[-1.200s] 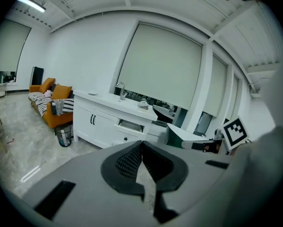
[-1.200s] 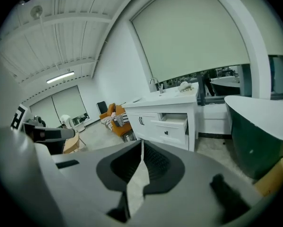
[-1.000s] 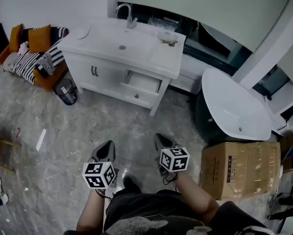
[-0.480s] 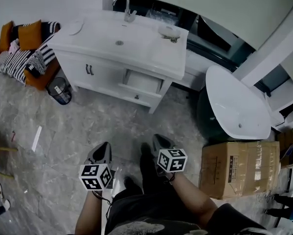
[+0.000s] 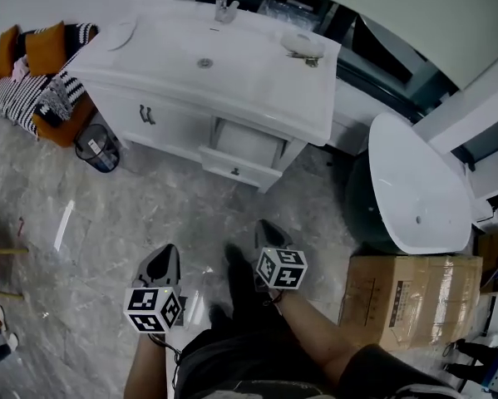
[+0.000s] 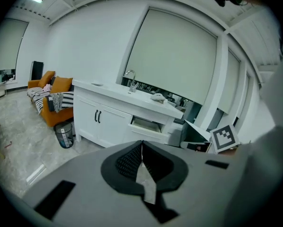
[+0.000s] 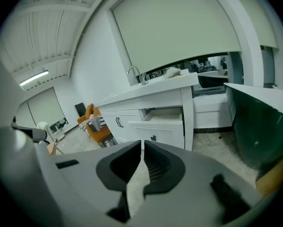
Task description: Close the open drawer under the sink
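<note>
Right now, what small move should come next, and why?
Probably carry the shut right claw forward toward the white pulled-out drawer front below the white sink counter: the drawer stands open, and the claw hangs well short of it, holding nothing.

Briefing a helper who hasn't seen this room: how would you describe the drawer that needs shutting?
Find the white sink cabinet with the chrome faucet. Its right half holds the white drawer with a small dark knob; unlike the shut double doors left of it, it is pulled out.
</note>
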`<state>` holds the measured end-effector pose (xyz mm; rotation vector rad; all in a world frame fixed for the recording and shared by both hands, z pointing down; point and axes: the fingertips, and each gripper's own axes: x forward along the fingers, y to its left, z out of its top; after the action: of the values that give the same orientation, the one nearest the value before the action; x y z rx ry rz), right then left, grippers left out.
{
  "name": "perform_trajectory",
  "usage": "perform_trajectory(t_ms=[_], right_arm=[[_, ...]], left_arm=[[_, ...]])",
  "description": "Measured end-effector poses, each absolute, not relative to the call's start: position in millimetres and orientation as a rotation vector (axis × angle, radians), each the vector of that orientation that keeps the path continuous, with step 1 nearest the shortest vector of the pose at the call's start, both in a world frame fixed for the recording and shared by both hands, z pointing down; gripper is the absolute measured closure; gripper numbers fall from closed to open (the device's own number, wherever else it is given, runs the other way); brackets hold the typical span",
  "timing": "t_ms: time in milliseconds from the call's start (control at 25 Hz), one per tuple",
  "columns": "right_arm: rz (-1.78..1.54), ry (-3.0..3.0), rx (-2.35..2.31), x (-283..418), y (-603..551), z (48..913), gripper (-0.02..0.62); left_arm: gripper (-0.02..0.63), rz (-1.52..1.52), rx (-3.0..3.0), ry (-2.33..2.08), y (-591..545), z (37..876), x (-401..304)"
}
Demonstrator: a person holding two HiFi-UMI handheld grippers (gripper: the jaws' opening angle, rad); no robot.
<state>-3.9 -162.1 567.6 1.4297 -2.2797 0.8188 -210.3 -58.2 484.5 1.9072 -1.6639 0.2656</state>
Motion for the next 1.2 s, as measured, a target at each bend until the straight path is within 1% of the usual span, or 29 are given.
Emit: perform_trajectory(t_ms=[320, 520, 560, 640, 680, 960, 1200], right_arm=[[0.809, -2.242, 1.402, -26, -234, 623, 0.565], [0.796, -2.167, 1.410, -40, -271, 671, 0.556], [0.803, -2.160, 1.409, -44, -277, 681, 0.539], [0.821, -2.154, 1.404, -53, -289, 699, 0.457], [0.823, -2.153, 1.399, -57, -295, 707, 0.449], [0.811, -2.131, 1.395, -80, -332, 751, 0.444], [0.804, -2.067, 1.422, -89, -354, 773, 0.445]], left_arm=[[0.591, 0.313, 1.851, -1.655, -130, 531, -210], [0.591, 0.330, 1.812, -1.627, -167, 571, -211], [0.591, 0.332, 1.804, -1.621, -172, 579, -211], [0.591, 0.331, 1.785, -1.617, -181, 594, -214], [0.591, 0.328, 1.773, -1.618, -185, 602, -215], [0.591, 0.337, 1.731, -1.614, -211, 649, -220], [0.591, 0.332, 1.693, -1.612, -220, 665, -218]])
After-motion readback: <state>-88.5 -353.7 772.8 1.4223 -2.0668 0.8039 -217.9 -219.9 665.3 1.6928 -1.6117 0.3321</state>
